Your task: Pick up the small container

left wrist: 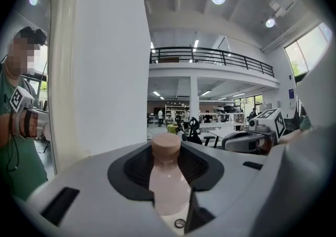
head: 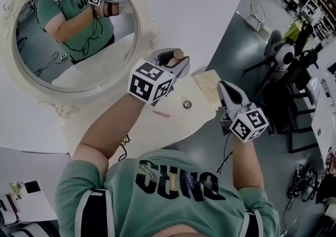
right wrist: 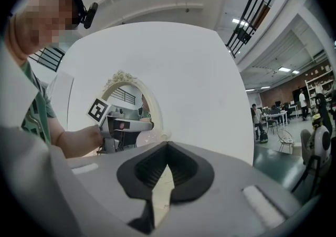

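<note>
The small container (head: 178, 54) is a pale pink bottle with a tan cap. My left gripper (head: 173, 61) is shut on it and holds it upright above the cream vanity table (head: 152, 133), in front of the mirror. In the left gripper view the bottle (left wrist: 168, 178) stands between the dark pads (left wrist: 131, 170), its cap just past the fingertips of the left gripper (left wrist: 166, 152). My right gripper (head: 224, 88) hovers off the table's right edge, apart from the bottle. In the right gripper view the right gripper (right wrist: 167, 147) has its fingertips together, with nothing between them.
An oval mirror (head: 31, 75) in an ornate cream frame stands behind the table and reflects the person. A small ring (head: 187, 104) and a pink stick (head: 161, 113) lie on the tabletop. A pale textured block (head: 207, 81) sits at its right corner. Chairs and desks stand to the right.
</note>
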### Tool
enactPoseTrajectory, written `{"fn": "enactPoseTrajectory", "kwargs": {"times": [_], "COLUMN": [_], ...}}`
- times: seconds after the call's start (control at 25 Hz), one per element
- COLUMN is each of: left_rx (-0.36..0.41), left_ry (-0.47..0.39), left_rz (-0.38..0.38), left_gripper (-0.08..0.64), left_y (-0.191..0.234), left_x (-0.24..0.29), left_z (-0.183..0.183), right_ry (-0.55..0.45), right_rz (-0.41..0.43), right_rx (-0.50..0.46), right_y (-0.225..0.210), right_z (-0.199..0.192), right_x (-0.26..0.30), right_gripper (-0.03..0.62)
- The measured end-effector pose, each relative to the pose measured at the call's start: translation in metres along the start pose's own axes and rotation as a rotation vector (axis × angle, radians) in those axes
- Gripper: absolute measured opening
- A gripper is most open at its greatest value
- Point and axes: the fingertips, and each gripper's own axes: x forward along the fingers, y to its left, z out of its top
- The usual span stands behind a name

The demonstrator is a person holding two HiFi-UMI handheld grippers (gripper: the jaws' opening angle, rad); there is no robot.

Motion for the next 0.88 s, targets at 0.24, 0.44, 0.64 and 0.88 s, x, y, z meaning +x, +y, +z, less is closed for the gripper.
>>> {"fn": "enactPoseTrajectory", "kwargs": {"times": [0.24,0.44,0.64,0.88], "left_rx": [0.018,0.021,0.028,0.036], "left_ry": [-0.012,-0.022,-0.03,-0.024], "left_rz": [-0.035,-0.069,-0.098,-0.12], "left_gripper": [0.137,0.137,0.137,0.137], "left_y": [-0.008,-0.015,-0.022,-0.029], "left_x": [-0.01,-0.018,-0.025,-0.03], "left_z": [0.027,0.051,0.073,0.088], "right_ry": [-0.023,-0.042,-0.054,-0.069], "right_rz": [0.0,0.005,0.013,0.023], "right_rx": [-0.031,-0.059,-0.078,-0.095], "right_y": [0.0,0.002,0.004,0.007], "right_z": [0.025,0.046,0.061,0.074], "right_x": [-0.002,-0.004,-0.006,-0.005], "right_gripper": [0.009,0.009,0.009,0.009]}}
